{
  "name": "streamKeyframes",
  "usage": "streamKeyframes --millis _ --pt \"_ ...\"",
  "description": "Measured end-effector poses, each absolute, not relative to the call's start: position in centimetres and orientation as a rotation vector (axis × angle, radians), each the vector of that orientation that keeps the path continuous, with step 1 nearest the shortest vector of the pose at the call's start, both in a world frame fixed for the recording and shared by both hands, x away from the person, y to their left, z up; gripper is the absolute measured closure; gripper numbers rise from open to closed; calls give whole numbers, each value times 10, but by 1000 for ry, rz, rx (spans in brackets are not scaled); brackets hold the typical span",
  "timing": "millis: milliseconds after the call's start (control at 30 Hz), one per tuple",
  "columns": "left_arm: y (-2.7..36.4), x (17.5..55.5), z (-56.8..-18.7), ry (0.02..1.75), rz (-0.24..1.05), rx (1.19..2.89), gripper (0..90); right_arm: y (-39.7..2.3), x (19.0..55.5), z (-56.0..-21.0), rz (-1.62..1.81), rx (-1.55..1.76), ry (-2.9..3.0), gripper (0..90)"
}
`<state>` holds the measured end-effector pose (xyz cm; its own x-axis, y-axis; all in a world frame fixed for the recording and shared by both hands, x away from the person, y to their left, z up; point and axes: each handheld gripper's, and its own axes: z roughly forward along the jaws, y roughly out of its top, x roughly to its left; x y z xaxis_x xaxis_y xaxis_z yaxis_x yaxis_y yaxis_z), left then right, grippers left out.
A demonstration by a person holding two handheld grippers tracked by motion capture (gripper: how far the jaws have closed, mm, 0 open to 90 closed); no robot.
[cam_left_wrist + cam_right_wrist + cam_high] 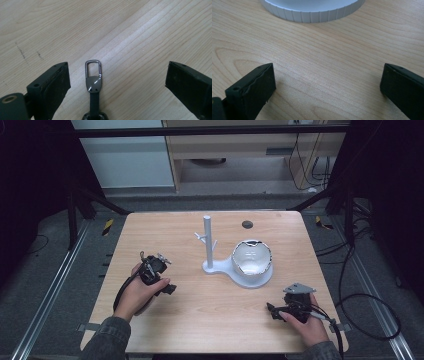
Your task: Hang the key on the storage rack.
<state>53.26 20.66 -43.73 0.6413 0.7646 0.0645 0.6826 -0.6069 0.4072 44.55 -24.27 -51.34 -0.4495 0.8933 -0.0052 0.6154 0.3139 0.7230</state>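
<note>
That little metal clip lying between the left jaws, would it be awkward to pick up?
Probably a bit. The clip lies flat on the table, so the open jaws would likely need to pinch its thin edges. Its shiny metal may be slippery. The dark strap looks likely to dangle.

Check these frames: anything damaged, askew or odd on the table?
One thing: the white bowl on the round tray of the white post stand has a jagged dark gap in its far rim, which looks chipped. The grey metal key clip lies flat between the open left gripper jaws.
</note>
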Motion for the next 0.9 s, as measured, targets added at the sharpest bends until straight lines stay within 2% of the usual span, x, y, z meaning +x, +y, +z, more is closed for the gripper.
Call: streamKeyframes --millis 367,633,900 --pt "202 540 -445 1210 301 2620 57 -243 445 -513 930 1344 2181 4" --pt "207 541 -450 1243 283 2672 91 -242 445 -513 928 1344 2180 4" --pt "217 544 -453 1289 258 2678 221 -242 445 -513 928 1344 2180 4"
